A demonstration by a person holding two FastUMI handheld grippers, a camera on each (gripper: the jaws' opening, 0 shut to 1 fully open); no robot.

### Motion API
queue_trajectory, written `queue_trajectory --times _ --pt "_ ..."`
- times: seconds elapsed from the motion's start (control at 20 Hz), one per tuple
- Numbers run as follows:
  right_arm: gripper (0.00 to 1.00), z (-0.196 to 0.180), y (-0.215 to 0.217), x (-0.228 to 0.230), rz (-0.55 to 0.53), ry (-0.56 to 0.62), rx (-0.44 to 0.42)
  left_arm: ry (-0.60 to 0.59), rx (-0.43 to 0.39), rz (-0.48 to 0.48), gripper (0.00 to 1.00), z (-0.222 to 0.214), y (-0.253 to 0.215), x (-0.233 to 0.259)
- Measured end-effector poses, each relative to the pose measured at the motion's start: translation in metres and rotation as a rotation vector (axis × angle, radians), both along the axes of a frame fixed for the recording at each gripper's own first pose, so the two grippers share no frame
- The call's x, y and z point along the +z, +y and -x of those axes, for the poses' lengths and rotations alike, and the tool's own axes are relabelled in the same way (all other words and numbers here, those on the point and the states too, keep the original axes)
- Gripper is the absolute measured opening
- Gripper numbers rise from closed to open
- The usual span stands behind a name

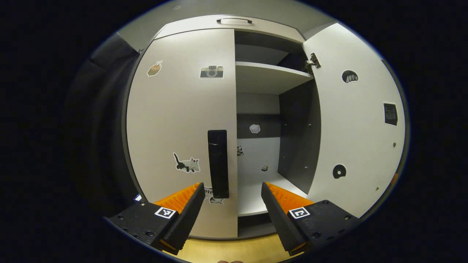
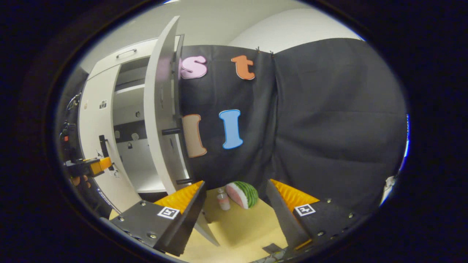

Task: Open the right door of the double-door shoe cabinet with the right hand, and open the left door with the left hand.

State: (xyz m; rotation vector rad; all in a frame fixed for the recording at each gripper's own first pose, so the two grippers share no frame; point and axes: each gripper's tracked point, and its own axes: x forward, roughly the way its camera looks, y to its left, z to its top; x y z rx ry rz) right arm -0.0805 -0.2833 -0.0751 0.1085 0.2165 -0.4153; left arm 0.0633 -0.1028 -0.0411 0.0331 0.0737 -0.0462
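The shoe cabinet's left door [image 1: 182, 120] is closed, with a black vertical handle [image 1: 218, 164] near its inner edge. My left gripper [image 1: 232, 190] is open just in front of that handle, which stands between the fingers nearer the left one, untouched. The right door [image 1: 354, 120] is swung wide open, baring white shelves [image 1: 270, 75]. In the right gripper view the right door [image 2: 159, 120] appears edge-on with its black handle [image 2: 172, 130]. My right gripper [image 2: 236, 188] is open and holds nothing, to the right of that door. The left gripper [image 2: 104, 162] hovers by the left door [image 2: 97, 128].
A watermelon slice [image 2: 242, 194] and a small bottle [image 2: 223, 200] sit on the yellow wooden surface [image 2: 241, 226] beyond the right gripper. Black cloth [image 2: 329, 120] walls the space to the right. Stickers dot both doors. A drawer handle [image 1: 234, 20] tops the cabinet.
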Motion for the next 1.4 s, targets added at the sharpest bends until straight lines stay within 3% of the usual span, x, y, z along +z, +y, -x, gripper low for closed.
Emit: queue_trajectory --times 0.2,0.25,0.3,0.5,0.7,0.75,0.8,0.9,1.1,1.3,1.35,1.4 --pt "0.98 0.018 -0.026 -0.003 0.027 0.022 -0.068 -0.031 0.042 0.001 0.96 -0.028 0.007 0.006" --pt "0.94 0.021 -0.030 -0.004 0.029 0.024 -0.080 -0.037 0.051 0.000 0.95 -0.034 0.009 0.007" --pt "1.00 0.024 -0.034 -0.003 0.029 0.024 -0.093 -0.043 0.061 -0.004 0.95 -0.040 0.011 0.007" --pt "1.00 0.038 -0.044 -0.006 0.023 0.022 -0.143 -0.062 0.093 -0.009 0.95 -0.052 0.021 0.009" --pt "0.99 0.053 -0.051 -0.010 0.012 0.036 -0.185 -0.041 0.074 0.001 0.61 -0.060 0.019 0.003" --pt "0.99 0.054 -0.052 -0.010 0.011 0.037 -0.191 -0.043 0.077 0.002 0.43 -0.061 0.019 0.003" --pt "0.99 0.055 -0.054 -0.011 0.008 0.040 -0.194 -0.037 0.080 -0.003 0.34 -0.058 0.019 0.003" --pt "0.99 0.054 -0.054 -0.012 0.001 0.045 -0.193 -0.038 0.079 0.014 0.35 -0.057 0.020 0.003" --pt "0.99 0.042 -0.047 -0.018 -0.017 0.053 -0.163 -0.003 0.104 0.011 0.25 -0.056 0.022 0.002" --pt "0.99 0.027 -0.033 -0.026 -0.022 0.067 -0.114 0.002 0.091 0.026 0.24 -0.053 0.022 0.001" --pt "0.94 0.025 -0.032 -0.027 -0.018 0.074 -0.104 0.005 0.092 0.025 0.24 -0.052 0.023 0.000" --pt "0.99 0.023 -0.031 -0.028 -0.017 0.081 -0.093 0.003 0.095 0.021 0.24 -0.051 0.024 0.000"
